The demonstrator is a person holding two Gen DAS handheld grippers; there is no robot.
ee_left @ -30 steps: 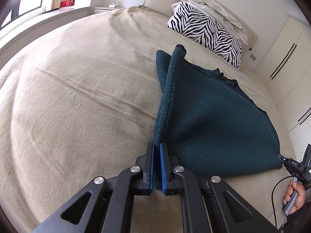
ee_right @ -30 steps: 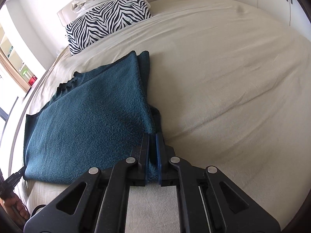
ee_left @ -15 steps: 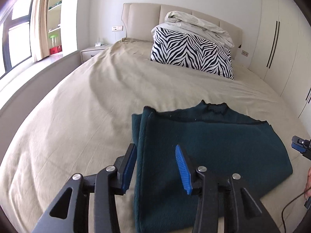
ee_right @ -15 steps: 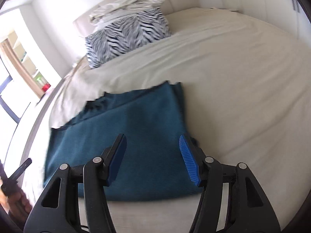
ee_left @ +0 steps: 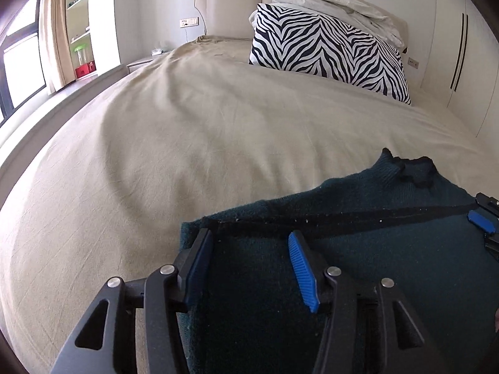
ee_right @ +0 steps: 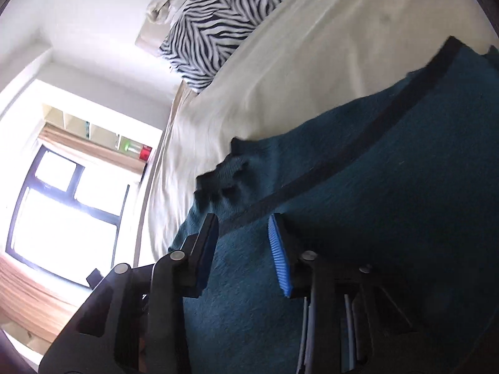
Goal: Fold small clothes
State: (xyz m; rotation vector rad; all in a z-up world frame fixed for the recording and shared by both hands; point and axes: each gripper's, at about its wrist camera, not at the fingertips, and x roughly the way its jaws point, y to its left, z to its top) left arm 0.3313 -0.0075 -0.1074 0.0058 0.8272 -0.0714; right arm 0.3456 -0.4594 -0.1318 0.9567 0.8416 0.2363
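Note:
A dark teal knitted garment (ee_left: 374,249) lies folded on the beige bed, its dark hem band running across it and its ribbed collar at the far edge. My left gripper (ee_left: 249,243) is open and empty just above the garment's near left part. My right gripper (ee_right: 243,227) is open and empty above the same garment (ee_right: 389,202), close to the hem band and the collar, and the view is rolled sideways. The right gripper's blue pad also shows at the right edge of the left wrist view (ee_left: 482,221).
The beige bed sheet (ee_left: 187,143) spreads to the left and beyond the garment. A zebra-print pillow (ee_left: 330,50) with a crumpled white duvet on it lies at the headboard. A window (ee_right: 62,212) and shelves stand at the bed's left side, wardrobes at the right.
Both grippers were shut on the garment's edges one second ago, then opened and let it go. Both have since moved in low over the garment, and the right one has rolled sideways.

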